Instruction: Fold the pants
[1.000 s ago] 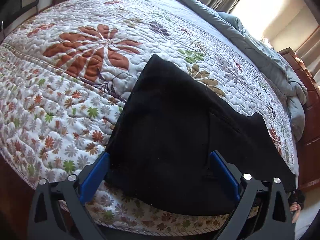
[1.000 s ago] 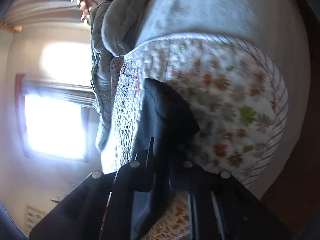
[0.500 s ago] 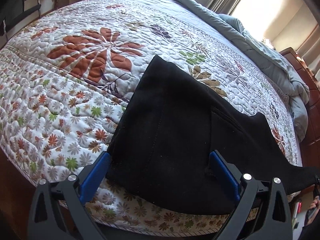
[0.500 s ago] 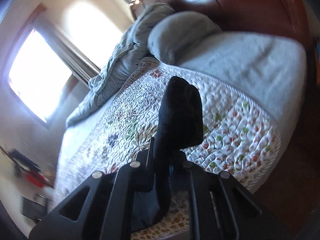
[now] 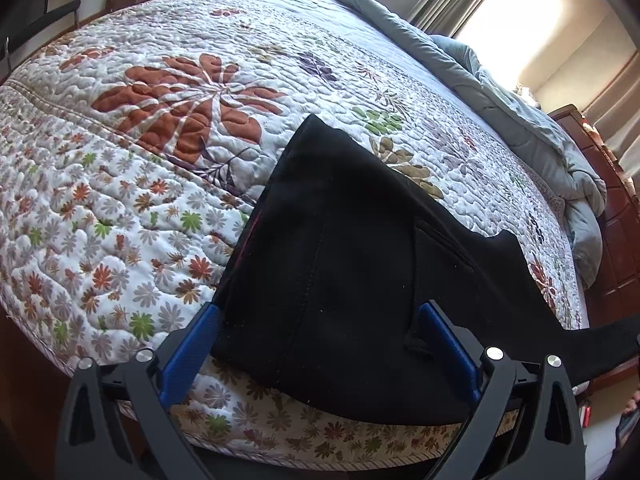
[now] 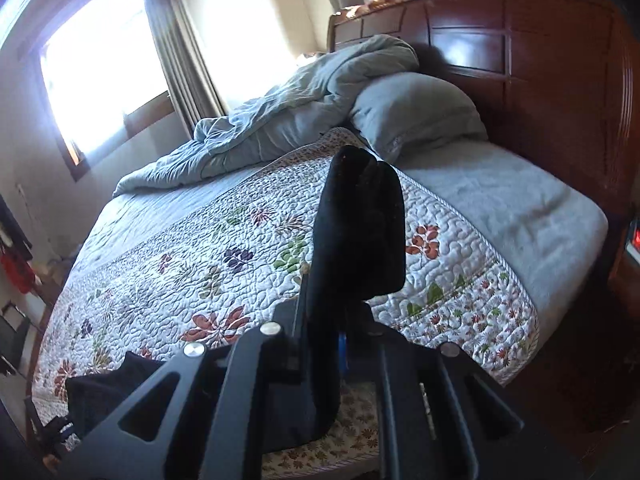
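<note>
Black pants [image 5: 340, 264] lie on the floral quilt [image 5: 160, 160] near the bed's front edge. My left gripper [image 5: 320, 344] hovers over the waist end, open wide, with a blue pad standing on each side of the fabric. One pant leg [image 5: 600, 344] stretches off to the right, lifted clear of the bed. In the right wrist view my right gripper [image 6: 340, 344] is shut on the end of that leg, and a fold of black cloth [image 6: 360, 232] sticks up past its fingertips. The rest of the pants [image 6: 104, 392] shows at the lower left.
A crumpled grey duvet [image 6: 288, 112] and a grey pillow [image 6: 416, 116] lie against the dark wooden headboard [image 6: 540, 72]. A bright window [image 6: 100, 64] with curtains is beyond the bed. Dark furniture [image 5: 48, 12] stands past the bed's far left corner.
The right gripper has risen and rolled upright with the pant leg in it, so the bed now lies level in its view. The leg now stretches off the right edge. The left gripper has hardly moved.
</note>
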